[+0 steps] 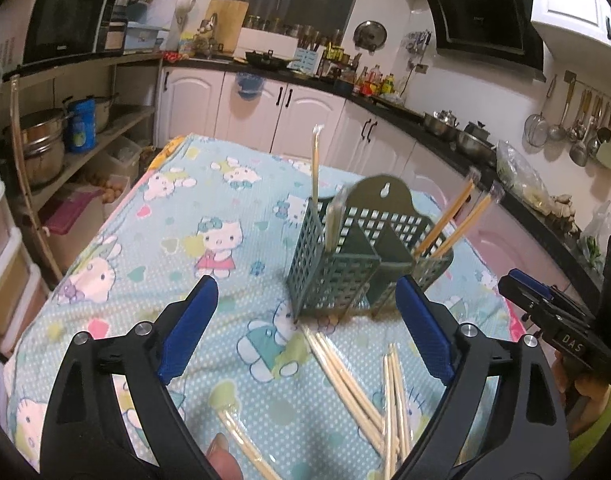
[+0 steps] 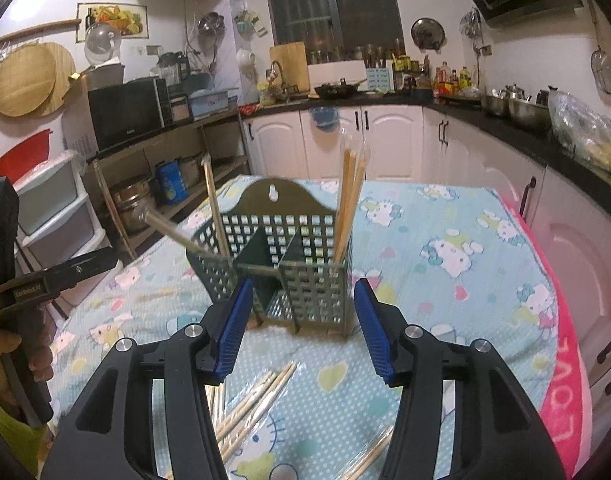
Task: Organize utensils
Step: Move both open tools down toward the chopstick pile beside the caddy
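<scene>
Green holder (image 2: 289,256) stands upright mid-table, w/ three compartments and a tall back plate at its far side. Wrapped chopsticks stick up from it: a pair (image 2: 351,204) in the right compartment, others (image 2: 215,208) leaning out of the left one; middle looks empty. More wrapped chopsticks (image 1: 357,384) lie loose on the cloth just in front of the holder, on the near side, fanned out.

Cartoon-cat tablecloth (image 1: 177,216) has plenty of bare room left of the holder and behind it; right edge of table, w/ a pink towel (image 2: 561,380), is near the white cabinets. Left edge drops toward shelves w/ pots.

Left gripper (image 1: 307,308) hangs over the loose chopsticks, blue pads spread wide, nothing between them, touching nothing. Right gripper (image 2: 303,304) sits just short of the holder's front, pads about half apart, also empty; holder seen through the gap, no contact that I can tell. A hand (image 2: 9,356) grips the left tool's handle.
</scene>
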A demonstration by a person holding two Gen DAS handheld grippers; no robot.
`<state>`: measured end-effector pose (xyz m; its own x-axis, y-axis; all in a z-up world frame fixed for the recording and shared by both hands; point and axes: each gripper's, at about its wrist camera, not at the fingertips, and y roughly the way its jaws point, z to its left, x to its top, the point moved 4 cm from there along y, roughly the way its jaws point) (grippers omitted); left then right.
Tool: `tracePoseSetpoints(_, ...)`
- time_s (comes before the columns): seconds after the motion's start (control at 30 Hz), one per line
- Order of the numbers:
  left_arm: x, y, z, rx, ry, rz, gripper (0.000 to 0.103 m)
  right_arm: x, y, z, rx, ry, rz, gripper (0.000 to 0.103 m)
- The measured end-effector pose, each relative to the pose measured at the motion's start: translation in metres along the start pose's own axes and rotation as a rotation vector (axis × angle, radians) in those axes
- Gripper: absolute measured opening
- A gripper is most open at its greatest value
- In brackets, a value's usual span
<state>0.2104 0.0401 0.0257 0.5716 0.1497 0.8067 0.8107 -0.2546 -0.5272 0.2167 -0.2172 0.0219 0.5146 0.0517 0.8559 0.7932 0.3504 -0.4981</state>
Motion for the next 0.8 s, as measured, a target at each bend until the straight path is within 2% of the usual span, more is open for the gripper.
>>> tracePoseSetpoints(0.37,-0.032,0.016,0.0,-0.007,-0.004,0.095,0.079,-0.032,0.022,0.003,0.001,0.008,0.11,0.05)
tracePoseSetpoints(0.47,-0.042,0.023,-0.001,-0.017,-0.007,0.133,0.071,-0.041,0.027,0.002,0.002,0.011,0.137,0.05)
tracePoseSetpoints(0.5,-0.045,0.025,-0.001,-0.019,-0.006,0.142,0.064,-0.044,0.029,0.003,0.003,0.014,0.149,0.049)
tracePoseSetpoints(0.6,-0.056,0.032,-0.005,-0.035,-0.001,0.19,0.054,-0.053,0.036,0.004,0.006,0.014,0.181,0.044)
tracePoseSetpoints(0.8,-0.074,0.049,-0.011,-0.069,-0.01,0.272,0.036,-0.069,0.052,0.01,0.021,0.002,0.254,0.035)
